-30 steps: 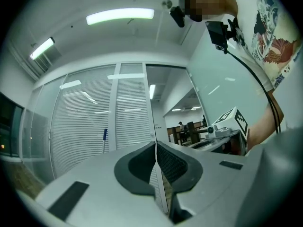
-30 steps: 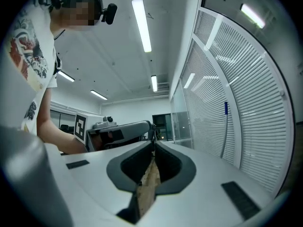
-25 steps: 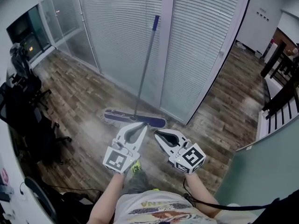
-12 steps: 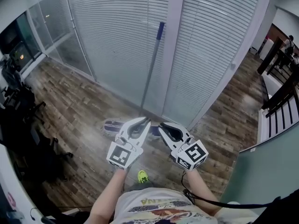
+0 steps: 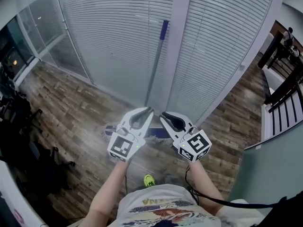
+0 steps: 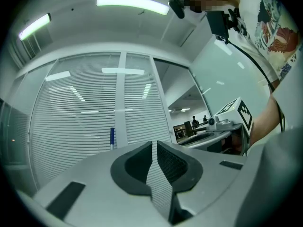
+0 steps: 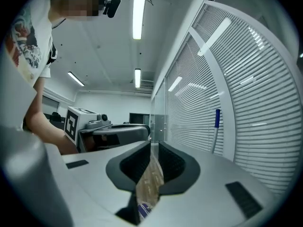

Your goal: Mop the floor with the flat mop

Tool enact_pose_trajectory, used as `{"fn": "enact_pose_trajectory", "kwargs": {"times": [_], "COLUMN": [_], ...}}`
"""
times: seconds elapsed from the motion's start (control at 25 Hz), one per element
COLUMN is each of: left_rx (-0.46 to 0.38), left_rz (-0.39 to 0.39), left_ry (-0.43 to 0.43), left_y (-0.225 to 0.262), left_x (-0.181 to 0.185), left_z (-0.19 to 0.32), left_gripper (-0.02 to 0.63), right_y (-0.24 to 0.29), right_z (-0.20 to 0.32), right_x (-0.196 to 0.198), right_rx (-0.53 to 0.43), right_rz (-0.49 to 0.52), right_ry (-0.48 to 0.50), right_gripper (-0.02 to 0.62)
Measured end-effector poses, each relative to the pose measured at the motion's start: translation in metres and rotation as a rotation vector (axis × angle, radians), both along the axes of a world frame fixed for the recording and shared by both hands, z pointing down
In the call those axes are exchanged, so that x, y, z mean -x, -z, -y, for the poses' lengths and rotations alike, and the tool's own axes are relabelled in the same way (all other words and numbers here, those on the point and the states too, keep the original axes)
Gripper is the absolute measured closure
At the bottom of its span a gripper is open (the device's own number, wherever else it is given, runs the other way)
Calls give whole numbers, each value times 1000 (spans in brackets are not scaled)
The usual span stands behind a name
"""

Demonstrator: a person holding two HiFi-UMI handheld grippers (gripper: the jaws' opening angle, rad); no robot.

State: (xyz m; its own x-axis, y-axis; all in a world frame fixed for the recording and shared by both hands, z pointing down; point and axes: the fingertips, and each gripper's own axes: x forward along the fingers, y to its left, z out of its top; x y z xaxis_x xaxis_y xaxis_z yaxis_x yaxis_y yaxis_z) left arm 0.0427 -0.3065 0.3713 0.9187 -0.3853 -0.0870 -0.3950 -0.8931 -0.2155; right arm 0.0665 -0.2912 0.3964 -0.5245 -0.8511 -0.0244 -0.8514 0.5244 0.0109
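Left gripper point(image 6: 155, 146): jaws clenched, dark pads drawn together with only a thin slit between them, and nothing in it but the slatted blinds point(image 5: 113, 41) seen beyond. Right gripper point(image 7: 154, 149): likewise closed tight and empty, a sliver of floor showing through its slit. In the head view both grippers are held out level, side by side, tips angled toward each other and close without touching, marker cubes toward the person's body. Flat mop stands just past the tips. Its grey handle point(image 5: 154, 70) leans up against the white post point(image 5: 177, 46) between the blind panels, the blue end point(image 5: 164, 30) uppermost. The foot of the handle drops behind the left gripper's tip; whether they touch cannot be told. The left gripper view puts the blue end left of the jaws, not between them. Mop head point(image 5: 158, 133) lies flat on the wood-pattern floor point(image 5: 71, 103), partly hidden under both grippers. Bare forearms below, one green shoe point(image 5: 149, 179) on the floor. Dark chairs point(image 5: 19, 126) at far left.
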Motion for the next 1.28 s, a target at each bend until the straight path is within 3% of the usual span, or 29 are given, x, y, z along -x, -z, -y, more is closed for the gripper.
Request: {"fn": "enact_pose_trajectory", "kwargs": {"times": [0.4,0.68,0.88,1.28], "left_rx": [-9,2,23,45], "left_rz": [25,53,79,121], "left_ry": [6,21,42,93], "left_y": [-4,-8,-16,-37], "left_x": [-25,-57,-104,-153], "left_z": [85,174,251,369], "left_gripper": [591,588,501,486], "right_y": [3,-2,0,-4], "right_z": [87,176,258,379], "right_x": [-37,-62,-107,-161], "right_rx": [-13,12,16,29], "right_rz": [11,23,34,29], "right_ry": [-68,-52,-61,-73], "right_gripper": [555,489,479,469]}}
